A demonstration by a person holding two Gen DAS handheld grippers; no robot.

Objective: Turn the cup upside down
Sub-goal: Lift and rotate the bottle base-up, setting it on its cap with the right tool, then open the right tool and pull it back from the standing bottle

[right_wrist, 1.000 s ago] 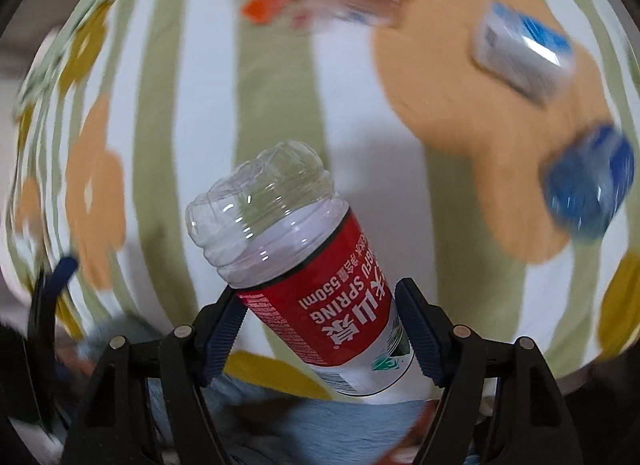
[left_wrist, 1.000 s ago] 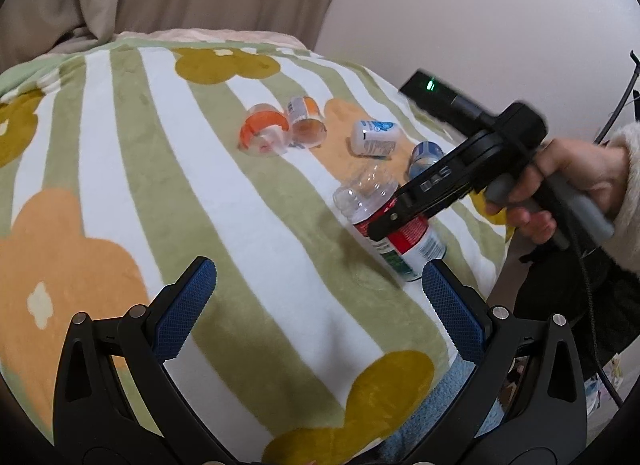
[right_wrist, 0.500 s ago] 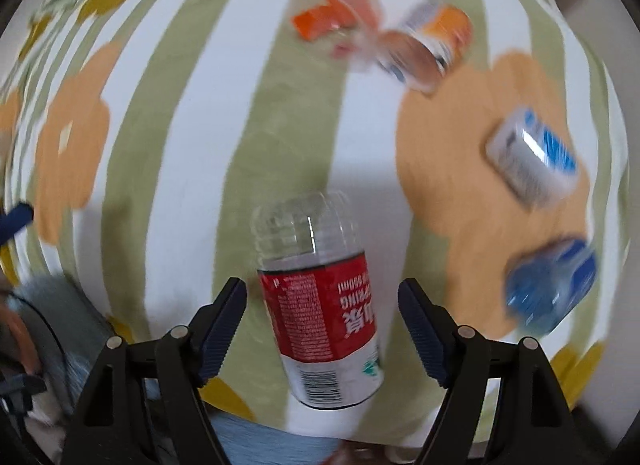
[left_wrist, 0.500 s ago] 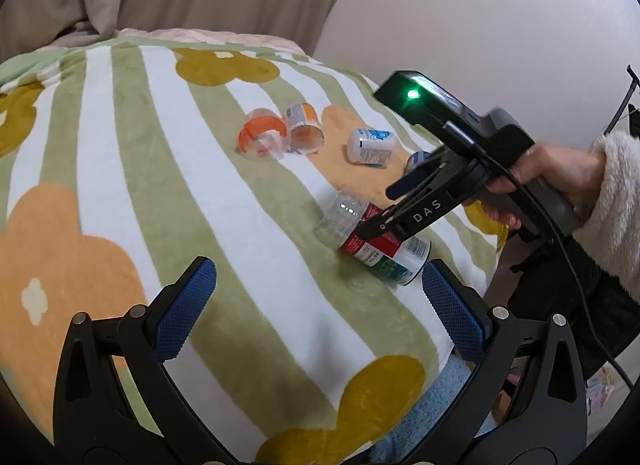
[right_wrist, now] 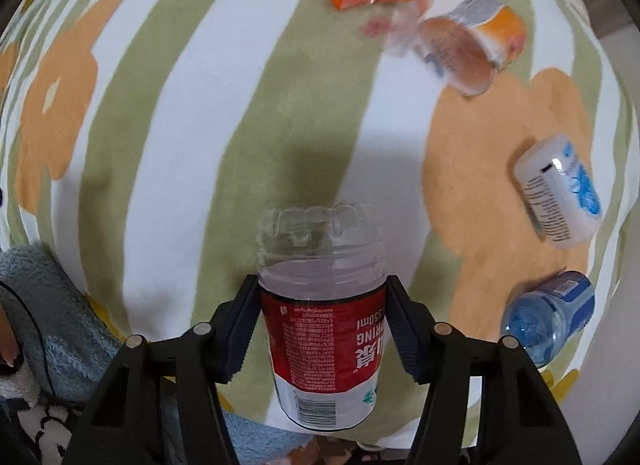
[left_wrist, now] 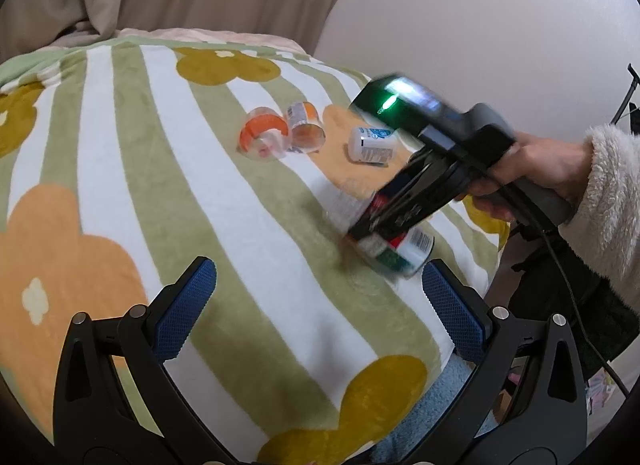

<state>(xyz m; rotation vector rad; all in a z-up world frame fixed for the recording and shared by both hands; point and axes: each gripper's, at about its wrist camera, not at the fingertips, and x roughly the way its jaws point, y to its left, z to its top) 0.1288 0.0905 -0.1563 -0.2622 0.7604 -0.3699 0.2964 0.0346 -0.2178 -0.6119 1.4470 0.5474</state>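
The red-labelled clear plastic cup (right_wrist: 324, 325) lies on its side on the striped blanket, ridged closed base pointing away from the right wrist camera. My right gripper (right_wrist: 322, 297) is shut on it, both fingers pressed against the label's sides. From the left wrist view the same cup (left_wrist: 404, 253) sits near the blanket's right edge, partly hidden by the blurred right gripper (left_wrist: 372, 221) and the hand holding it. My left gripper (left_wrist: 316, 305) hovers low over the blanket, open, with nothing between its blue pads.
Other cups lie tipped on the blanket (left_wrist: 120, 145): an orange-banded clear one (left_wrist: 264, 137), an orange-labelled one (left_wrist: 306, 127), a white-and-blue one (left_wrist: 372, 145) and a blue one (right_wrist: 548, 317). Blue fleece (right_wrist: 52, 305) lies past the near edge. A wall stands behind.
The right gripper's fingers, spread wide around the red-labelled cup before, have come in and clamped onto it. The left gripper has hardly moved.
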